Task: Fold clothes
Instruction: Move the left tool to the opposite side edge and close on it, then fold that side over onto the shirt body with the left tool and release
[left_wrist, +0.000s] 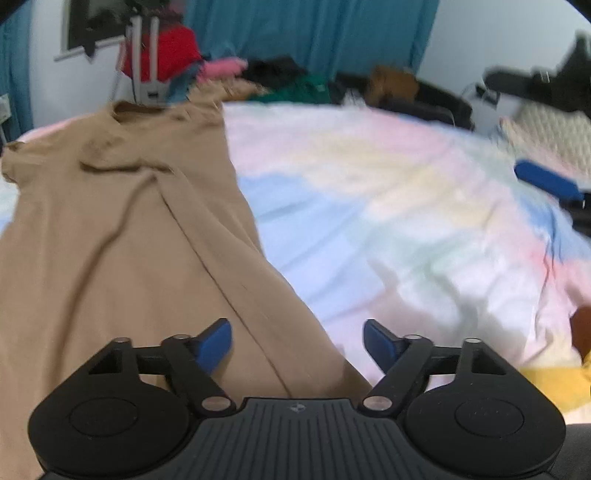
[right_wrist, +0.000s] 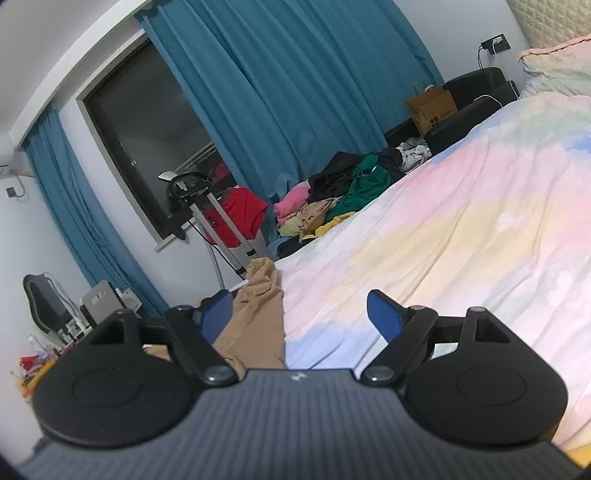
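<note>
garment: tan shirt (left_wrist: 122, 236) lies spread on the pastel bed (left_wrist: 388, 206), one side folded inward.
left tool (left_wrist: 297, 345): released, empty, above the shirt's hem.
right tool (right_wrist: 299, 314): released, empty.
step: between folds.
next: likely grip an edge.

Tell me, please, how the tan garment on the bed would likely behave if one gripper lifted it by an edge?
The tan garment lies in soft folds and creases, so it would probably droop limply. It looks thin, so likely light. The left gripper is open above it, gripping nothing.
</note>
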